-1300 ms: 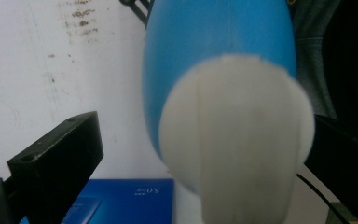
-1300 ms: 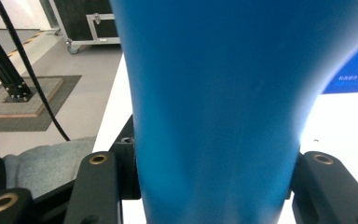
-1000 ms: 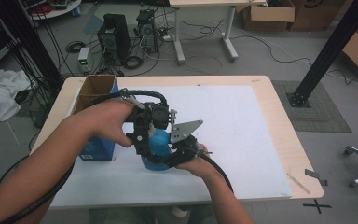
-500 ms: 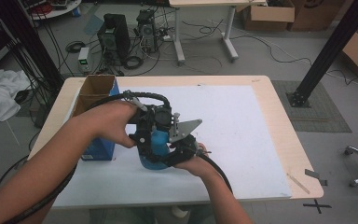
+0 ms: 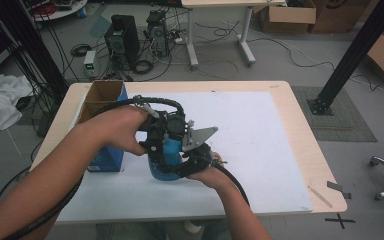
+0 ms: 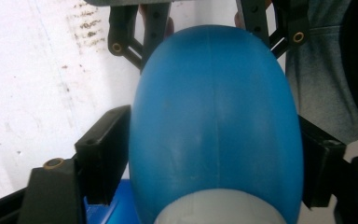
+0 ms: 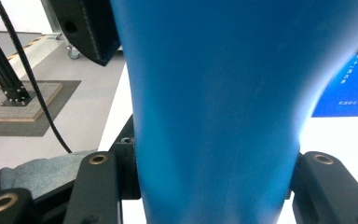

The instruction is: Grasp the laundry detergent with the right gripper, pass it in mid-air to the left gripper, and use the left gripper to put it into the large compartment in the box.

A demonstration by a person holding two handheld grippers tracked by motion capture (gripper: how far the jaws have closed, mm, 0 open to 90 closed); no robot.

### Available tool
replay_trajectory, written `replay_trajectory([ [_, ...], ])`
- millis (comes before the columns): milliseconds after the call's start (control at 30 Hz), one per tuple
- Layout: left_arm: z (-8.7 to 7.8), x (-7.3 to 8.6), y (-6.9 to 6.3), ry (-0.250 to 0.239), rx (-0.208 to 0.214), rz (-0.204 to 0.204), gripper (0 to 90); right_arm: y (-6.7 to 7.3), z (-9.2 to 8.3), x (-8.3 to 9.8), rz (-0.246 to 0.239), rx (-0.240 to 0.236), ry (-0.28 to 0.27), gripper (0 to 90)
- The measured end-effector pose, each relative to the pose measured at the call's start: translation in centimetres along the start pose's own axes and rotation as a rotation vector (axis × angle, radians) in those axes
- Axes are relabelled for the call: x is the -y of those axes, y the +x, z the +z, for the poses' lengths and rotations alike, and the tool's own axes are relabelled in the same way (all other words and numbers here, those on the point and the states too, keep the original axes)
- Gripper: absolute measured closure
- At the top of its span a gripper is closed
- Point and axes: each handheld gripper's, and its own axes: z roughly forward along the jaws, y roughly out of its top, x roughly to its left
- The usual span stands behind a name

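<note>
A smooth blue rounded object [image 5: 163,161] is held just above the white mat, near the table's front middle. My left gripper [image 5: 164,145] comes in from the left and is shut on it. In the left gripper view the blue object [image 6: 214,126] bulges between both black jaws, with a grey part at its lower end. My right gripper [image 5: 189,161] is shut on the same object from the right. In the right gripper view the blue object [image 7: 223,107] is pinched between the jaws, and one of the left gripper's fingers [image 7: 86,32] presses it at top left.
A blue carton [image 5: 104,130] with open brown flaps stands on the table's left side, close to my left forearm. The white mat [image 5: 265,135] covers most of the wooden table [image 5: 305,145]. A tape strip [image 5: 320,196] lies near the front right corner.
</note>
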Motion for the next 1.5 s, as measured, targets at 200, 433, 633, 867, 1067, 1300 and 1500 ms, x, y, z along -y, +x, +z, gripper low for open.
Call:
replay_trajectory([
  [200,-0.06,-0.02,-0.13,0.005,-0.002,0.002,30.6,-0.05,0.03,0.06,-0.004,0.003,-0.006,45.5],
  [433,-0.13,0.06,-0.11,0.01,-0.01,-0.001,33.3,0.0,0.01,0.06,0.009,0.001,-0.006,45.6],
  [633,-0.07,0.08,-0.12,0.008,-0.012,-0.004,35.4,-0.06,0.11,0.07,0.009,0.004,-0.003,45.6],
  [867,0.08,0.24,0.01,0.011,-0.004,-0.016,37.1,-0.14,0.29,0.1,0.009,0.003,-0.001,45.6],
  [1067,0.24,0.41,-0.03,0.014,0.0,-0.018,38.1,-0.09,0.49,0.18,0.007,0.005,0.005,45.7],
  [1300,0.35,0.42,-0.05,0.024,-0.006,-0.013,38.4,-0.14,0.63,0.23,-0.009,0.013,0.007,45.2],
  [1500,0.48,0.31,-0.15,0.038,-0.008,-0.012,38.5,-0.08,0.75,0.31,-0.016,0.017,0.009,44.6],
])
